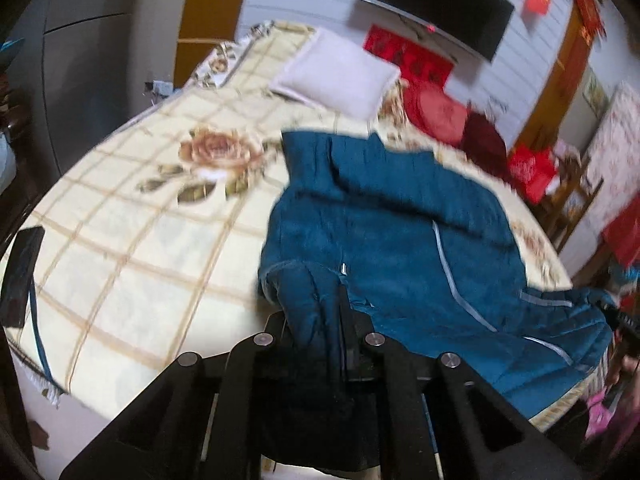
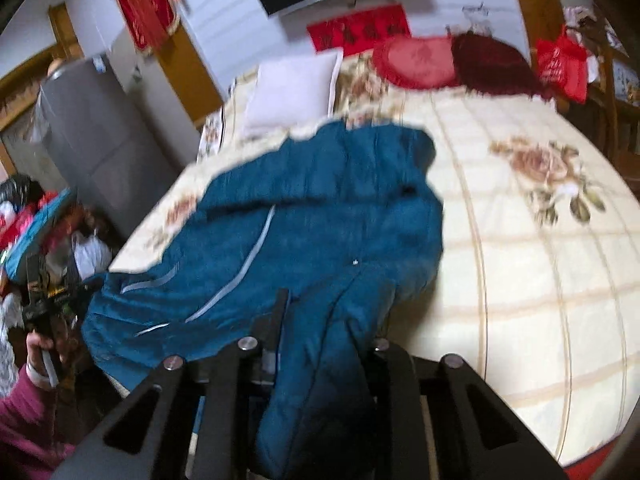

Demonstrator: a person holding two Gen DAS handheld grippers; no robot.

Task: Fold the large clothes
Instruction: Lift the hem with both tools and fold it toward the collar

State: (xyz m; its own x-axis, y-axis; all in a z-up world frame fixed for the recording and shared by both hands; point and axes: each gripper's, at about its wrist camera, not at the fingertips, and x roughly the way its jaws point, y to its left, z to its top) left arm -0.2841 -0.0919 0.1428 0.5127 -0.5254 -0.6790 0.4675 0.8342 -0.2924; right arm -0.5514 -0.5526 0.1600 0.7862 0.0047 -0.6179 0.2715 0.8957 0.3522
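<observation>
That big teal quilted padded jacket [image 1: 400, 232] looks soft, bulky and floppy, so I'd grab it by hems or corners, not the middle. It's sprawled across the cream checked floral bedspread [image 1: 132, 240], near edge lifted. Left gripper [image 1: 340, 320] and right gripper [image 2: 316, 340] are both pinched tight on bunched near-edge fabric.
</observation>
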